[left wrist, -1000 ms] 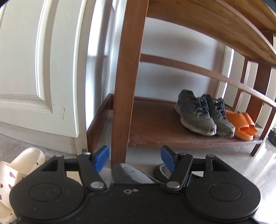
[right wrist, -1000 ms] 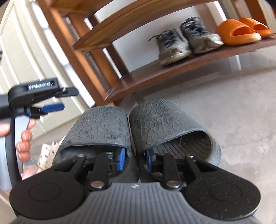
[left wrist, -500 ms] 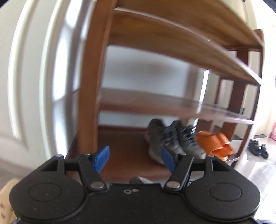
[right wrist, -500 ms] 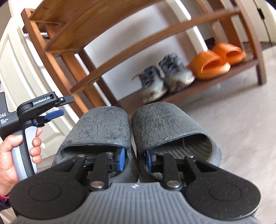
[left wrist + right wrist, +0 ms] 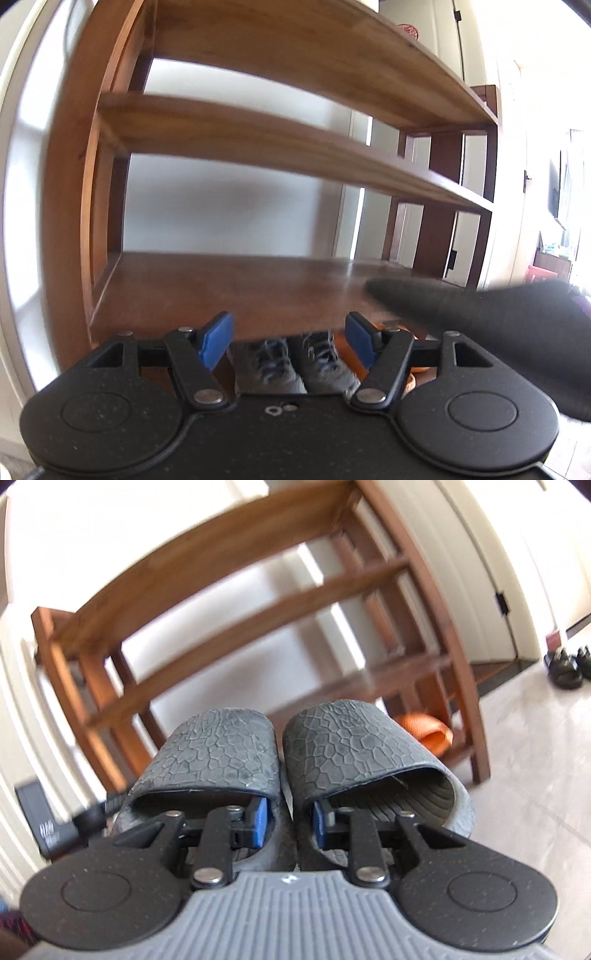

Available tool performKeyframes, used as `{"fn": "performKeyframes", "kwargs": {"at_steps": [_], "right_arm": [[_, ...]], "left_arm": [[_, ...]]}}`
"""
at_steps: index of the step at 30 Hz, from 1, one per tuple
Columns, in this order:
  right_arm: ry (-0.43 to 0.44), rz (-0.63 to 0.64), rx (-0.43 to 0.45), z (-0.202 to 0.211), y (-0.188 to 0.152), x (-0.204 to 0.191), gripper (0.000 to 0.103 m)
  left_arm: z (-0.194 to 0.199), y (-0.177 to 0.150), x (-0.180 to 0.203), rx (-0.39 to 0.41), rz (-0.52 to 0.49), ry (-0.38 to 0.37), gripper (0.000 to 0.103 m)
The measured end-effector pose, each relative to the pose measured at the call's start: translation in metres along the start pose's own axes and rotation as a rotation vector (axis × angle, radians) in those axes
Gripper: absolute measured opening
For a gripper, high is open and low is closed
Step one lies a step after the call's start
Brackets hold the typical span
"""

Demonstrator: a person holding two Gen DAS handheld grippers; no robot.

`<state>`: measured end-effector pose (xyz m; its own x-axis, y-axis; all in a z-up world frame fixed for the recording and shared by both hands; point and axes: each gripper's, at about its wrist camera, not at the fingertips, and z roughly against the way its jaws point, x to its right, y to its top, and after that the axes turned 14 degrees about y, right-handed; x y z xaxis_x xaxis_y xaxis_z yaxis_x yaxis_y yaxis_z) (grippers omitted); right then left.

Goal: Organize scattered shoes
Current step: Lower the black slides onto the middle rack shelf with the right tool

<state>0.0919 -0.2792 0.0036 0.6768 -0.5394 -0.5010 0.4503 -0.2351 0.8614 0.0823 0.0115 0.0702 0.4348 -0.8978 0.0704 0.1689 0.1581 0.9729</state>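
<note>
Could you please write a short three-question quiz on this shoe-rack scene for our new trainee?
1. True or false: the left gripper holds a shoe.
2. What does the right gripper grip? A) orange slippers B) grey slides C) sneakers
3. Fill in: the sneakers sit on the rack's ______ shelf.

Key: 1. False, it is open and holds nothing. 2. B, the grey slides, pinched together by their inner edges. 3. Bottom, beside the orange slippers.
</note>
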Motion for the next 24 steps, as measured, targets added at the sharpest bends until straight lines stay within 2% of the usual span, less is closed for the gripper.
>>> {"fn": "performKeyframes", "kwargs": {"at_steps": [4, 9, 17, 24], "right_arm": [[-0.024, 0.064, 0.056, -0.013, 0.019, 0.004, 0.028], [-0.055, 0.127, 0.089, -0.055, 0.03, 0.025, 0.028], [-0.084, 0.212, 0.059, -0.118, 0.042, 0.05, 0.029], [-0.122, 0.195, 0.064, -0.153, 0.053, 0.083, 0.029]], "left_arm": [[0.0, 0.002, 0.008, -0.007, 0.002, 0.003, 0.067], [0.002, 0.003, 0.014, -0.004, -0.033, 0.013, 0.067], [0.0, -0.002, 0.018, -0.035, -0.087, 0.052, 0.067], [-0.005, -0.01, 0.025, -0.053, -0.111, 0.064, 0.067]]}}
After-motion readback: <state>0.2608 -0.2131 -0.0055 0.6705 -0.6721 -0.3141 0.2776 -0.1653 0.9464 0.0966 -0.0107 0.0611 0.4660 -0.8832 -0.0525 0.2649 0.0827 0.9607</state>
